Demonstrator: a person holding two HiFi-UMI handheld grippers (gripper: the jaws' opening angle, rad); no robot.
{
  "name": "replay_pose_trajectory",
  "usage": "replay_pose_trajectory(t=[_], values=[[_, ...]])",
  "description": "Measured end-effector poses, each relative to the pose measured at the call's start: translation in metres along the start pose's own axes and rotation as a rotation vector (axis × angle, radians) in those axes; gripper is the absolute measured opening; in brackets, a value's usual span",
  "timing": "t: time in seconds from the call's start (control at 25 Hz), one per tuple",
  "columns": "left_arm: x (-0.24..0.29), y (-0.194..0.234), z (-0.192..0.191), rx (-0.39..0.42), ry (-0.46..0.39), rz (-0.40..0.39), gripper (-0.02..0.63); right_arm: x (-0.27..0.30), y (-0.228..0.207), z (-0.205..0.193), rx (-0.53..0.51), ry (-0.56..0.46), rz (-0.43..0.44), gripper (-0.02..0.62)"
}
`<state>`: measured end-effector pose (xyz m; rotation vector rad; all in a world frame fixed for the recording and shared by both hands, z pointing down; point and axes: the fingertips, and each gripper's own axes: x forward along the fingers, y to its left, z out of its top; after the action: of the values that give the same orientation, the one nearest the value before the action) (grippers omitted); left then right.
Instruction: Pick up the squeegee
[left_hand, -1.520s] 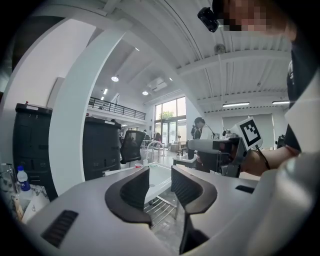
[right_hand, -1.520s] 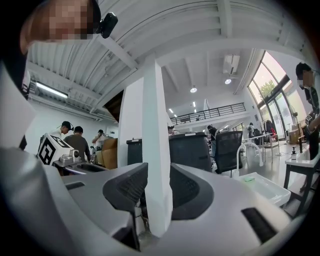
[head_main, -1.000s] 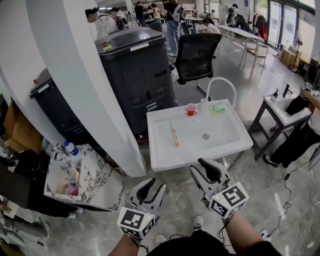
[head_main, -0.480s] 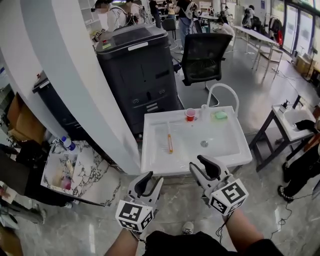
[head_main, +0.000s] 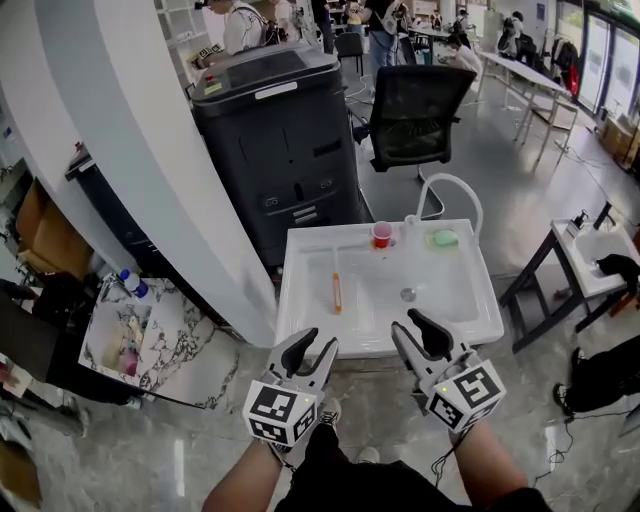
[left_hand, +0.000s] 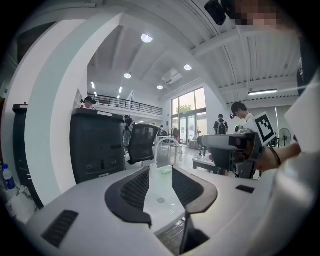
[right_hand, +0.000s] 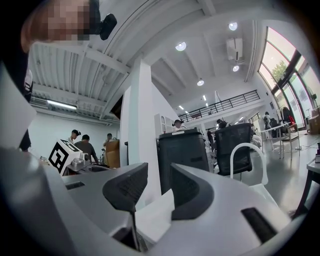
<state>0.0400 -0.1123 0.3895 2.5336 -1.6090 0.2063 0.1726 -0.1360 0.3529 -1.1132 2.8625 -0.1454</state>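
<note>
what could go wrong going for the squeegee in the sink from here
1. The squeegee lies flat in the sink, so the jaws may slip off its thin handle.
2. The left gripper and right gripper, both open and empty, sit short of the sink's front rim; a low reach could knock it.
3. The red cup stands just past the squeegee's far end; overreaching might tip it.

The squeegee (head_main: 336, 292) is too small to show detail.

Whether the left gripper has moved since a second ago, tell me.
Yes. The left gripper has closed in on the white sink; its tips now appear near the front rim.
</note>
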Motion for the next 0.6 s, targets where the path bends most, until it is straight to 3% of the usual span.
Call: replay_pose_trajectory(t=[0.6], values=[[0.115, 0.082, -0.029, -0.029, 0.075, 0.001, 0.161, 0.074, -0.07, -0.021, 0.018, 0.036, -0.114, 0.144]])
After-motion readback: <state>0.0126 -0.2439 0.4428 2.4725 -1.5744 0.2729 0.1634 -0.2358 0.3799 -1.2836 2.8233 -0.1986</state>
